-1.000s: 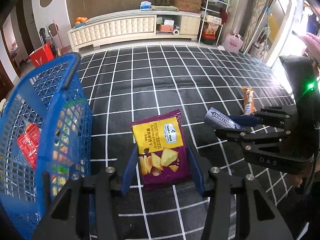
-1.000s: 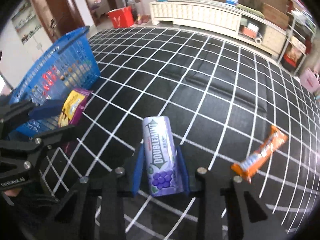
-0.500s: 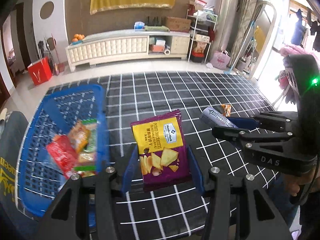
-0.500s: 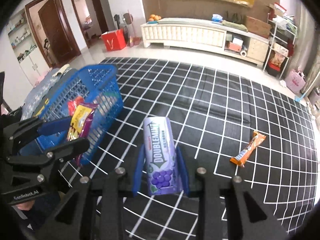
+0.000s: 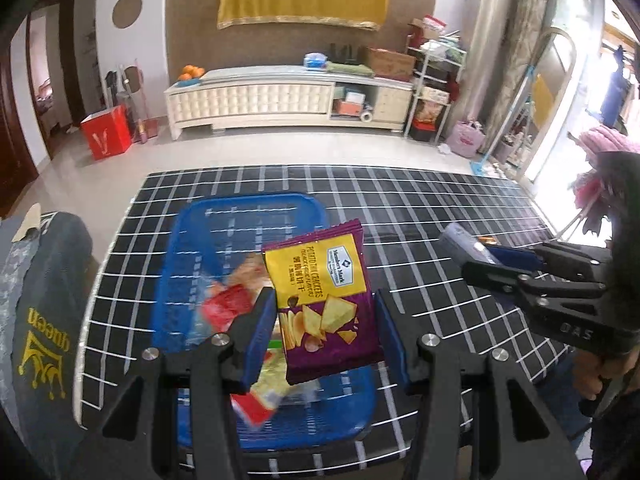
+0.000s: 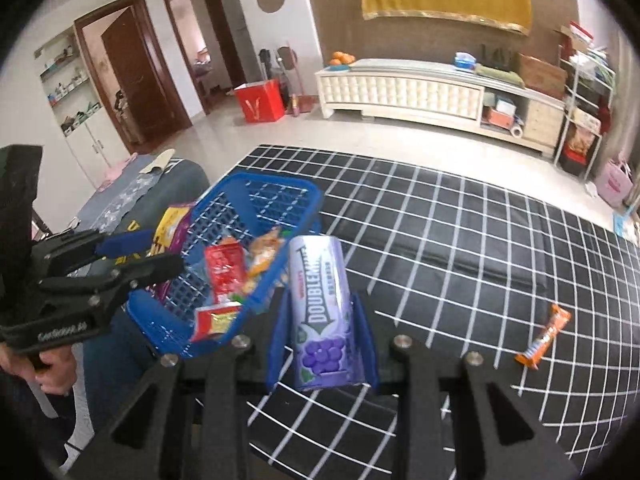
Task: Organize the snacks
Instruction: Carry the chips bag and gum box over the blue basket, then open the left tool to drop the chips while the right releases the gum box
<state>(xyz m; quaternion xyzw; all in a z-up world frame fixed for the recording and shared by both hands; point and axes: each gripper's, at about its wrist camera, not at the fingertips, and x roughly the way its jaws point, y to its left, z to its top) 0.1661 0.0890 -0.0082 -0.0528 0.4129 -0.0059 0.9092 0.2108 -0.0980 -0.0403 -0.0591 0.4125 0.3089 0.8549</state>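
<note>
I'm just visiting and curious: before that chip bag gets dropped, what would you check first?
1. Cracker bag sits between the left gripper jaws: ok.
2. Bag is over the blue basket: ok.
3. Basket has room among its snacks: ok.
4. Right gripper holds the gum bottle firmly: ok.
5. Right gripper clear of the drop path: cannot tell.
6. Orange bar is on the mat, not in the basket: not ok.

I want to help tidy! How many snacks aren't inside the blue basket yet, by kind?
Purple-and-yellow plastic cracker bag: 1
Purple Doublemint gum canister: 1
Orange wrapped snack bar: 1
Total: 3
</note>
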